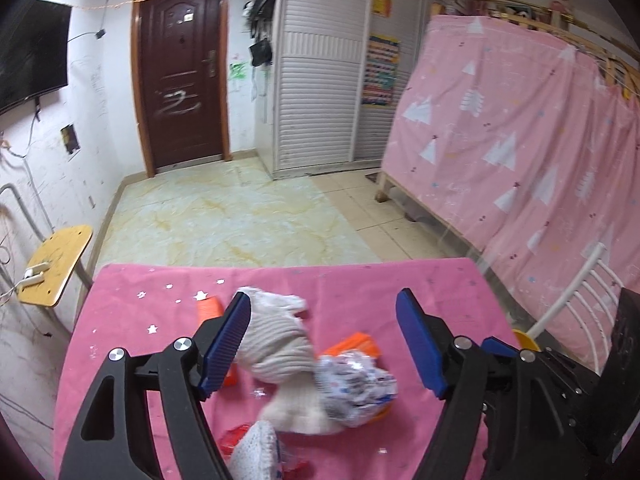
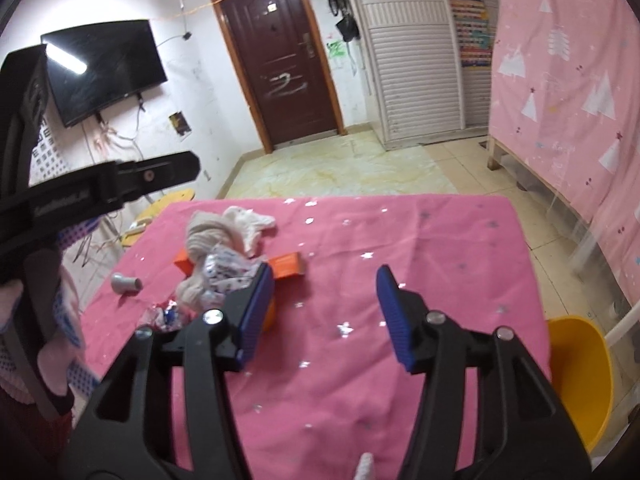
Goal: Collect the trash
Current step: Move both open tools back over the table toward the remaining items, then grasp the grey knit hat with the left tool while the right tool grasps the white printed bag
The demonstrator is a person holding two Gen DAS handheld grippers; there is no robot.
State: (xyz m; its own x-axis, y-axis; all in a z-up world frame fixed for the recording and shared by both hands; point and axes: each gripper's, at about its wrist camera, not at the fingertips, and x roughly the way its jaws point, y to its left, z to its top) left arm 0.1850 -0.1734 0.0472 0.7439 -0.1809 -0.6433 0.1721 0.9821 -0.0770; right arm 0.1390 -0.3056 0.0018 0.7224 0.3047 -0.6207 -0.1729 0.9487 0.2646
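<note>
A pile of trash lies on the pink star-patterned tablecloth: a crumpled white knit cloth, a crumpled printed wrapper, orange boxes and a red wrapper. My left gripper is open, its jaws around the cloth and wrapper, just above them. My right gripper is open and empty over the cloth to the right of the pile. An orange box and a grey tube also show there. The left gripper's body shows at the left edge.
A yellow bucket stands on the floor at the table's right side. A pink curtained bed frame runs along the right. A yellow chair seat is left of the table. A door and TV are beyond.
</note>
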